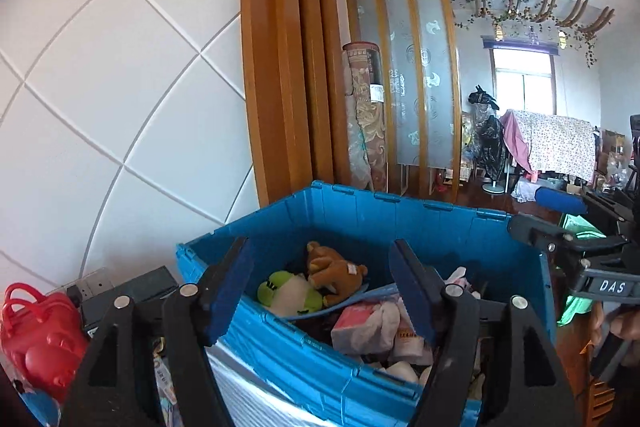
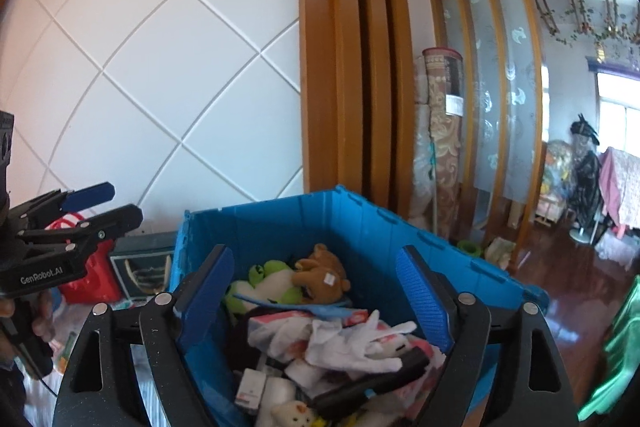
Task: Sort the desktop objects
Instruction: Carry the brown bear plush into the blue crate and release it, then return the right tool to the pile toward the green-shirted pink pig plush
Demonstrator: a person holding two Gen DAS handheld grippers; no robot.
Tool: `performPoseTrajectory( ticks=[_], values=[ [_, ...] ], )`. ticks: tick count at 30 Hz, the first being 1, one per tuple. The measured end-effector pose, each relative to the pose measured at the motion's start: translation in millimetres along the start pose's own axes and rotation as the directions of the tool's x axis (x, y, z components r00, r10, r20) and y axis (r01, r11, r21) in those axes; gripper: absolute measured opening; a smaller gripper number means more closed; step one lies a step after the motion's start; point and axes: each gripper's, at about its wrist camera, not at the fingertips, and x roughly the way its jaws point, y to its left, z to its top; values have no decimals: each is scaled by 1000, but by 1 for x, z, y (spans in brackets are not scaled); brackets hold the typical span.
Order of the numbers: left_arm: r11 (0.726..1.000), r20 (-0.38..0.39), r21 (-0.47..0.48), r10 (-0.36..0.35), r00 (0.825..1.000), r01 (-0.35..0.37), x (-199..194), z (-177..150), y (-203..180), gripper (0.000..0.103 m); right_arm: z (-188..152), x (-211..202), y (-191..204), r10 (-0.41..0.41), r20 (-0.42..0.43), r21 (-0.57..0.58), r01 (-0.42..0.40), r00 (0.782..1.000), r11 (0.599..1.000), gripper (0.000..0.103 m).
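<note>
White tiled wall stands behind a big blue plastic crate (image 1: pixel 360 223) full of soft toys. Above the crate, the left hand-held gripper (image 1: pixel 320 291) and right hand-held gripper (image 2: pixel 316 291) both gape wide, holding nothing.

A smooth plastic blue crate (image 2: pixel 360 227) holds fuzzy cloth plush toys (image 2: pixel 320 273) beside glossy wooden pillars (image 2: pixel 352 67).
</note>
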Motion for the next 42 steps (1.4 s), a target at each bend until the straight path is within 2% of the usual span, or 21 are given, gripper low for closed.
performPoseTrajectory(
  ticks=[4,8,12,20,29,35,37,39,42],
  values=[
    [997,-23,-58,55,998,-57,-21,-26,12,69,1,-11,15,49,36,-10,-49,998,999,85],
    [985,-47,-71,152,987,-155,-45,-55,22,69,1,-16,30,146,48,-30,-145,988,989,85],
    [963,-80,-89,248,965,-255,-68,-80,39,69,-4,-20,57,220,51,-72,-216,974,974,86],
    [914,-103,-139,369,924,-381,-123,-111,80,69,-14,-26,119,334,17,-109,-330,942,938,86],
    [854,-175,-138,478,861,-502,-210,-162,153,69,-39,-35,223,449,-57,-91,-452,892,887,86],
    [811,-207,-77,556,805,-580,-272,-207,205,69,-63,-48,301,483,-98,-105,-492,870,864,86],
    [786,-231,-63,587,776,-614,-288,-226,224,69,-77,-49,326,496,-126,-110,-509,859,854,87],
    [754,-285,-73,611,739,-652,-301,-245,242,69,-92,-48,351,513,-167,-123,-534,842,836,87],
    [709,-343,-91,637,690,-700,-321,-271,264,69,-115,-40,387,545,-247,-156,-588,801,794,87]
  ],
)
